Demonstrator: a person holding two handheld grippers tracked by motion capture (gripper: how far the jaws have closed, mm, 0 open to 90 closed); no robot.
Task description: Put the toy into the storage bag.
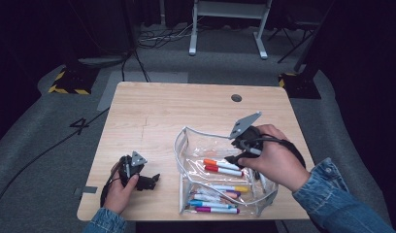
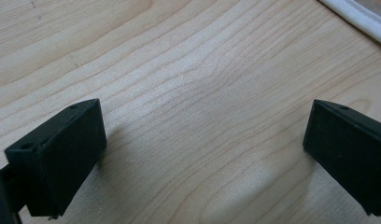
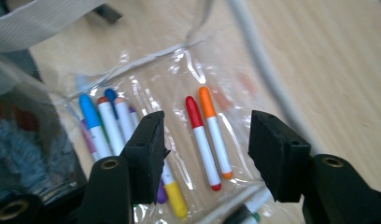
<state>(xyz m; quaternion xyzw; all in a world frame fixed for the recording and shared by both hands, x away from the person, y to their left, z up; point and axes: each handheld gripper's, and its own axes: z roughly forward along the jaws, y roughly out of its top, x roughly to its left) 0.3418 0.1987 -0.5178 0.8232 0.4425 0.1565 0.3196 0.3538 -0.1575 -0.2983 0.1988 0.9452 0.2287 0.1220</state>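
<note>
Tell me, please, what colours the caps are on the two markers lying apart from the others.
Red and orange; the right gripper view shows them best.

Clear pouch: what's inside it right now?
The clear pouch holds marker pens: an orange-capped marker and a red-capped marker lying side by side, plus a pile of others nearer the person. The exact count is hidden by overlap and plastic glare.

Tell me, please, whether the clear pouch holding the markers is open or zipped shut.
Open: the clear pouch's white-edged mouth gapes wide, and the right gripper hangs over the markers inside.
</note>
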